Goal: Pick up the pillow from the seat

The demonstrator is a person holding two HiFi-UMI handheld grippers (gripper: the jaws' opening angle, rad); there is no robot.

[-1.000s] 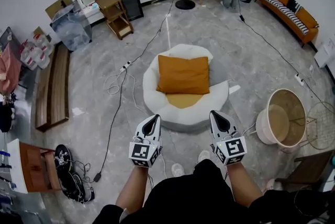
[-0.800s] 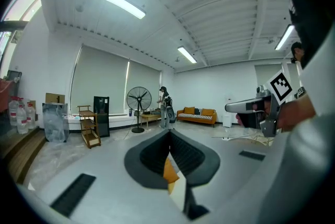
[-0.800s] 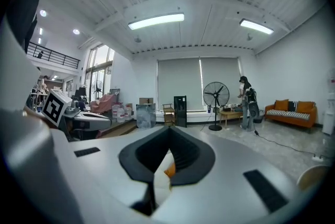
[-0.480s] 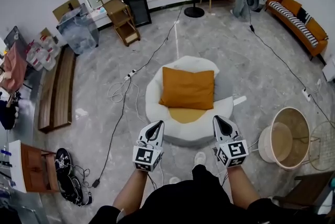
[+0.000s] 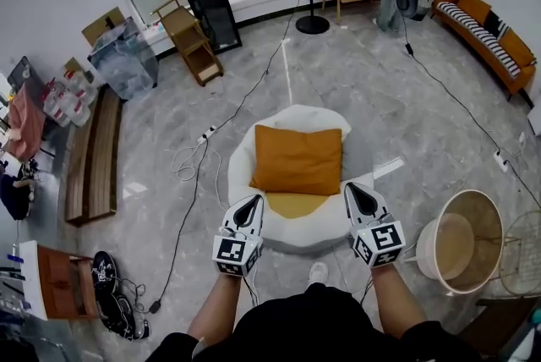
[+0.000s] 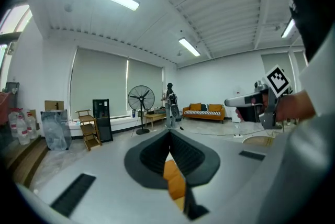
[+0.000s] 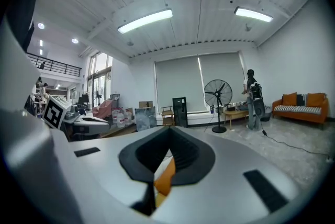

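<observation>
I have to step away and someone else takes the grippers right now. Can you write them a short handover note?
Left gripper: shut, empty, held over the near edge of the seat.
Right gripper: shut, empty, level with the left one.
Pillow: orange, lying on the white seat, straight ahead of both grippers and untouched.
Done: the person stands in front of the seat; nothing is gripped yet.
Left: open the jaws, reach forward to the pillow, close on it and lift it off the seat.
</observation>
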